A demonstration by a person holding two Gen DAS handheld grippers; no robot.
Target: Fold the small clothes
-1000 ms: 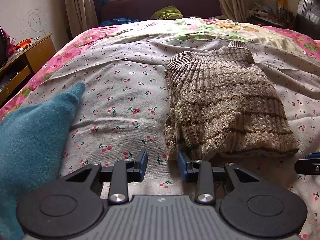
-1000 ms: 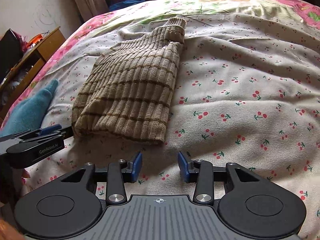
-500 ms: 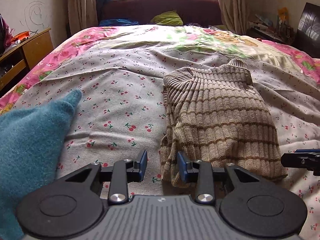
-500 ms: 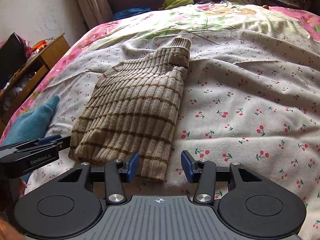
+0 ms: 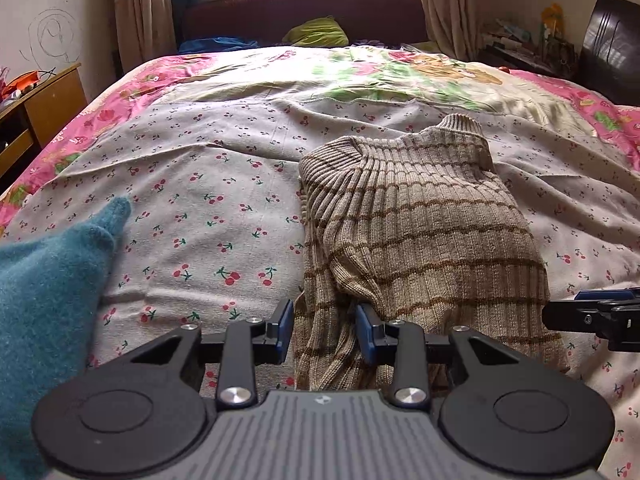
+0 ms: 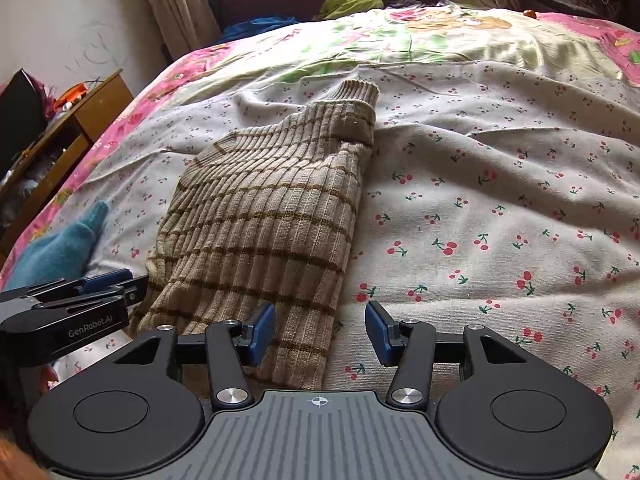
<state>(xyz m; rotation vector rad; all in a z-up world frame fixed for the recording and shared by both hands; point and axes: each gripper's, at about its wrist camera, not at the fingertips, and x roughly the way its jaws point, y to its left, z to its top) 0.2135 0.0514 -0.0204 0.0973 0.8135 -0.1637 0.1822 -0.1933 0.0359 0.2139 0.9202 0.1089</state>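
Observation:
A beige ribbed sweater with brown stripes (image 5: 420, 224) lies folded lengthwise on the cherry-print bed sheet (image 5: 208, 216), collar at the far end. It also shows in the right wrist view (image 6: 264, 224). My left gripper (image 5: 325, 330) is open, and the sweater's near left hem corner lies between its blue pads. My right gripper (image 6: 320, 332) is open, with the sweater's near right hem corner between its pads. Each gripper shows at the edge of the other's view: the right one (image 5: 596, 316) and the left one (image 6: 72, 312).
A teal fuzzy garment (image 5: 44, 304) lies at the left on the bed, also in the right wrist view (image 6: 60, 248). A wooden cabinet (image 6: 68, 136) stands beside the bed's left. A floral quilt (image 5: 360, 76) covers the far bed, with the headboard and window behind.
Both grippers have moved forward onto the sweater's near hem. The hem corners now lie between the open pads; earlier they lay ahead of them.

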